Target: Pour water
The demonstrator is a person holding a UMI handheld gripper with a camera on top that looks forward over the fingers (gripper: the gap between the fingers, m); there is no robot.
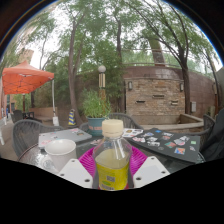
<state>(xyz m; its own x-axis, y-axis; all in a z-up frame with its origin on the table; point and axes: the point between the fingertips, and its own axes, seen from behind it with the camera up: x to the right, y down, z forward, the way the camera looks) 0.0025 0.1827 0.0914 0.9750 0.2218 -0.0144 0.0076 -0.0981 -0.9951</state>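
Gripper (112,168) fingers showed at the bottom of the view, their pink pads (89,160) lying against the two sides of a small plastic bottle (112,160). Both fingers appeared to press on the bottle's body, so the gripper seemed to be holding it upright, though the contact itself was partly hidden behind the bottle.

The bottle had a white screw cap (113,127) in place and held a yellowish liquid. It stood between the fingers, above a dark mesh counter (30,152) outdoors. Just beside the gripper, toward the orange umbrella's side, sat a white cup (59,152), the likely place to pour. A patterned cloth (172,143) lay on the counter on the other side. Beyond stood a potted plant (96,108), an orange umbrella (24,78), a brick wall (155,96) and trees.

By judgement, the bottle looked light and thin-walled, likely to flex or dent under a hard squeeze and perhaps slick on its label. A hold around the middle of the body, below the shoulder, seemed soundest. The cap would need to come off before any pouring.
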